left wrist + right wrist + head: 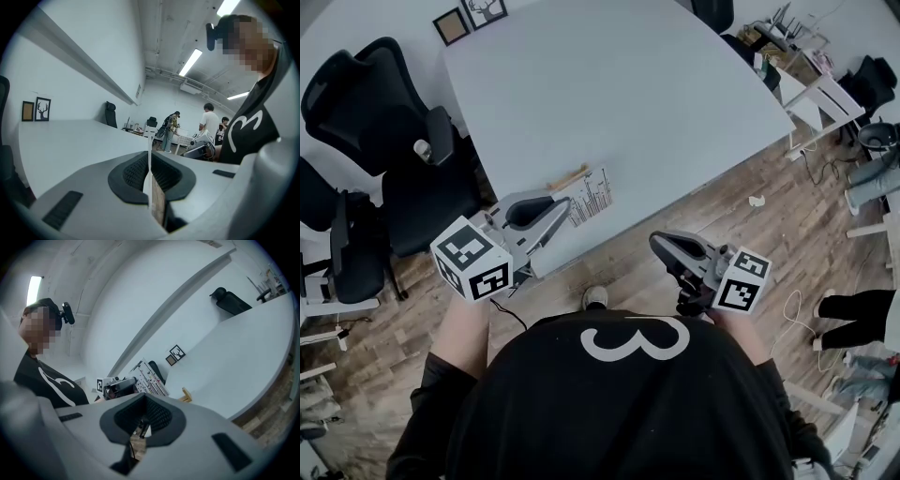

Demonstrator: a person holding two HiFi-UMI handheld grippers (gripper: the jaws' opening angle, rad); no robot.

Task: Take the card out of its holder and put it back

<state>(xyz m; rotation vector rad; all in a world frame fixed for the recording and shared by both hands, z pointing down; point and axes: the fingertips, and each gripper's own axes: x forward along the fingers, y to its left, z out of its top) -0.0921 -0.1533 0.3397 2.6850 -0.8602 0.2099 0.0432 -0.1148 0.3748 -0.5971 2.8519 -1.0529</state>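
Note:
My left gripper reaches over the near edge of the white table, shut on a white printed card. In the left gripper view the card shows edge-on, pinched between the dark pads. A small wooden holder lies along the card's far edge; whether the card sits in its slot I cannot tell. The right gripper view shows the card, the wooden holder and the left gripper behind them. My right gripper hangs off the table over the floor, jaws together and empty.
Black office chairs crowd the table's left side. Two picture frames lean at its far corner. A white desk with clutter stands to the right. Several people stand in the room's far part. A cable lies on the wooden floor.

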